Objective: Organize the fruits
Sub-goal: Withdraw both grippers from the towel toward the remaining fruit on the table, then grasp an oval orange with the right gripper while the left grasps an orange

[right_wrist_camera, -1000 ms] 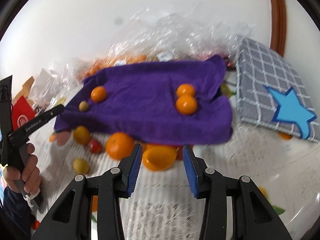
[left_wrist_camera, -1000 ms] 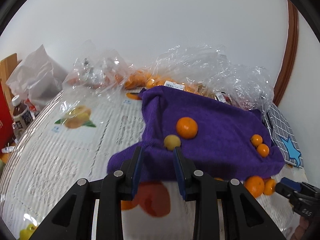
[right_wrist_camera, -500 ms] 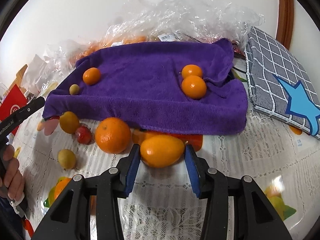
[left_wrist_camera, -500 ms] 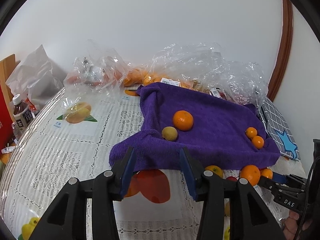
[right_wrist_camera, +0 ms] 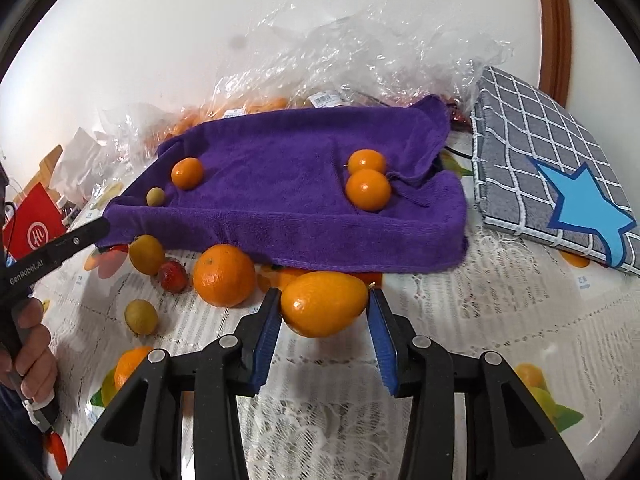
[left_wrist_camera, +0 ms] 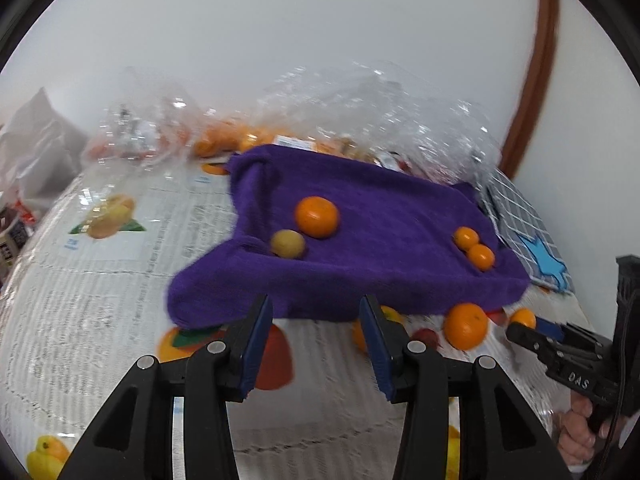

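A purple towel (right_wrist_camera: 304,200) lies on the table with a tangerine (right_wrist_camera: 187,173), a small yellow-green fruit (right_wrist_camera: 155,197) and two kumquats (right_wrist_camera: 368,190) on it. My right gripper (right_wrist_camera: 324,312) is shut on an oval orange fruit (right_wrist_camera: 324,304) just in front of the towel's near edge. Beside it lie a big orange (right_wrist_camera: 224,275), a red fruit (right_wrist_camera: 173,276) and yellow fruits (right_wrist_camera: 146,254). My left gripper (left_wrist_camera: 316,336) is open and empty in front of the towel (left_wrist_camera: 360,248), whose tangerine (left_wrist_camera: 317,217) shows beyond.
Clear plastic bags (right_wrist_camera: 360,60) with more fruit pile behind the towel. A grey checked mat with a blue star (right_wrist_camera: 552,176) lies at the right. A red box (right_wrist_camera: 34,226) and a white bag (left_wrist_camera: 32,152) stand at the left. The tablecloth (right_wrist_camera: 500,320) has fruit prints.
My right gripper closed in on the oval orange fruit and took hold of it. My left gripper let go of the towel's edge, opened wider and pulled back.
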The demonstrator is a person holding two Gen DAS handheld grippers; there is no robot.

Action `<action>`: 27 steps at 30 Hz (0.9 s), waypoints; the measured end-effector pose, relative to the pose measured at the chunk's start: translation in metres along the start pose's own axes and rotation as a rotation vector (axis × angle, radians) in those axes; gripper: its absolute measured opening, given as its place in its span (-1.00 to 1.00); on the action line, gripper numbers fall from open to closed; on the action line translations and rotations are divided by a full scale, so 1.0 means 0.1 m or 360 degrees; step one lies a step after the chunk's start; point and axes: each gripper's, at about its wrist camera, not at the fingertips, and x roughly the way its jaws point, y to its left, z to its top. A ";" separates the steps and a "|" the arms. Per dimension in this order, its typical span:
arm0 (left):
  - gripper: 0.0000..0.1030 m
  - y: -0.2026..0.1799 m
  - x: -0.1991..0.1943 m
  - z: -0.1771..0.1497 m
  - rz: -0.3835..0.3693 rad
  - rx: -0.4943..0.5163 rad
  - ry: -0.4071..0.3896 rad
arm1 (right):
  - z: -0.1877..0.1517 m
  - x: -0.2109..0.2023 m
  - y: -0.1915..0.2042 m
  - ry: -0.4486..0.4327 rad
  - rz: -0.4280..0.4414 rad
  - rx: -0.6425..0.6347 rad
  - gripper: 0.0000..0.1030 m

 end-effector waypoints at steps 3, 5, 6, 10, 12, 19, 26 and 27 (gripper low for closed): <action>-0.16 -0.09 0.05 -0.03 -0.0080 0.0017 0.0046 | -0.02 -0.05 -0.06 -0.0024 0.0035 0.0030 -0.16; -0.16 -0.18 0.09 -0.04 -0.0083 0.0062 0.0070 | -0.02 -0.06 -0.08 -0.0033 0.0057 0.0045 -0.16; -0.16 -0.22 0.11 -0.04 -0.0080 0.0075 0.0083 | -0.01 -0.06 -0.08 -0.0033 0.0064 0.0049 -0.16; -0.16 -0.28 0.20 -0.03 -0.0095 0.0079 0.0136 | -0.01 -0.05 -0.08 -0.0030 0.0077 0.0055 -0.16; -0.16 -0.31 0.23 -0.03 -0.0096 0.0085 0.0155 | -0.01 -0.04 -0.08 -0.0023 0.0084 0.0054 -0.16; -0.24 -0.31 0.32 -0.04 -0.0067 0.0072 0.0221 | -0.01 -0.03 -0.08 -0.0012 0.0097 0.0046 -0.16; -0.38 -0.33 0.30 -0.05 -0.0079 0.0088 0.0211 | -0.02 -0.03 -0.07 -0.0013 0.0110 0.0050 -0.16; -0.38 -0.33 0.30 -0.05 -0.0085 0.0083 0.0208 | -0.02 -0.03 -0.07 -0.0015 0.0111 0.0052 -0.16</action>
